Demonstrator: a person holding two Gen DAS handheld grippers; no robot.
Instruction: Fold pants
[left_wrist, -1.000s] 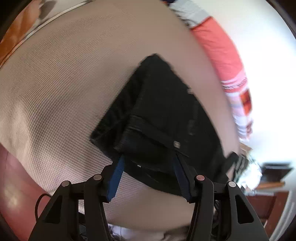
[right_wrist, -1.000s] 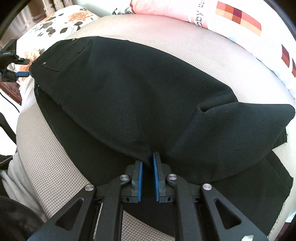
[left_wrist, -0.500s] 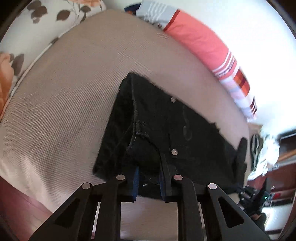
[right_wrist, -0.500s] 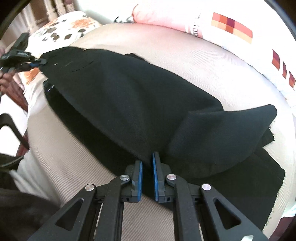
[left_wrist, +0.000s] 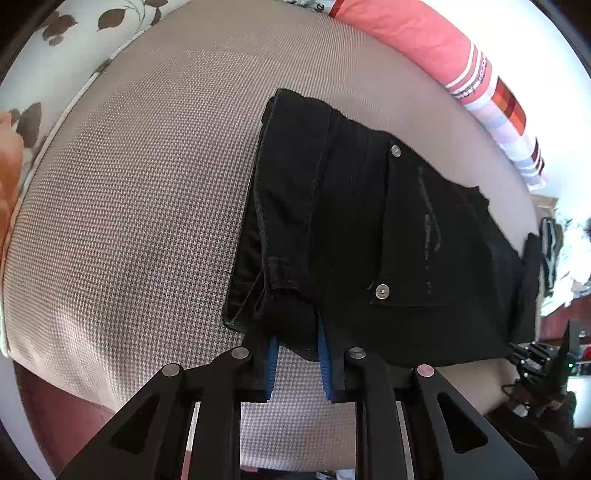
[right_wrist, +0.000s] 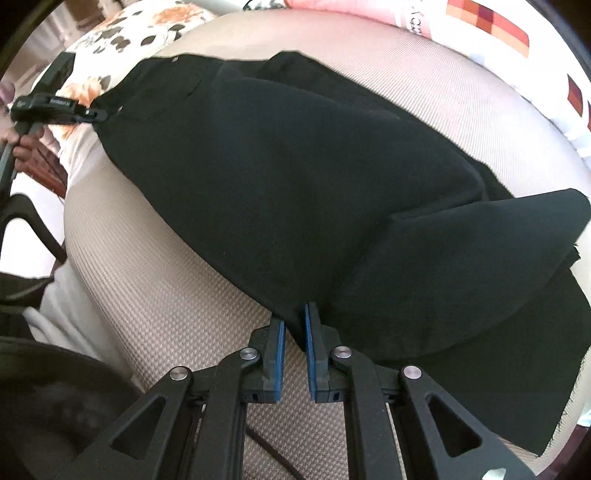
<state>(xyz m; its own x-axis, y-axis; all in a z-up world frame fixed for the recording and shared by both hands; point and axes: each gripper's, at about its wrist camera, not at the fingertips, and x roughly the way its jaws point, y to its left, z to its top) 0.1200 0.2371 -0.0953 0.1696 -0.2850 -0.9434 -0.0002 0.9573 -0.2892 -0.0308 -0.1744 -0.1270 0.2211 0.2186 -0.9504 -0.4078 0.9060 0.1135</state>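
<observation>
The black pants (left_wrist: 369, 236) lie across the beige bed (left_wrist: 140, 192), with one leg raised and doubled over the other, so the step in hand looks like the lengthwise fold, leg onto leg. The left hand-held gripper (left_wrist: 297, 354) is clamped on the waistband corner near the rivets, its blue pads pinching the cloth. The right hand-held gripper (right_wrist: 294, 332) is clamped on the edge of the upper leg (right_wrist: 295, 192), lifted clear of the lower leg lying flat beneath. The next move probably calls for carrying both held edges across together, keeping the cloth taut, then lowering them so the seams line up before letting go.
</observation>
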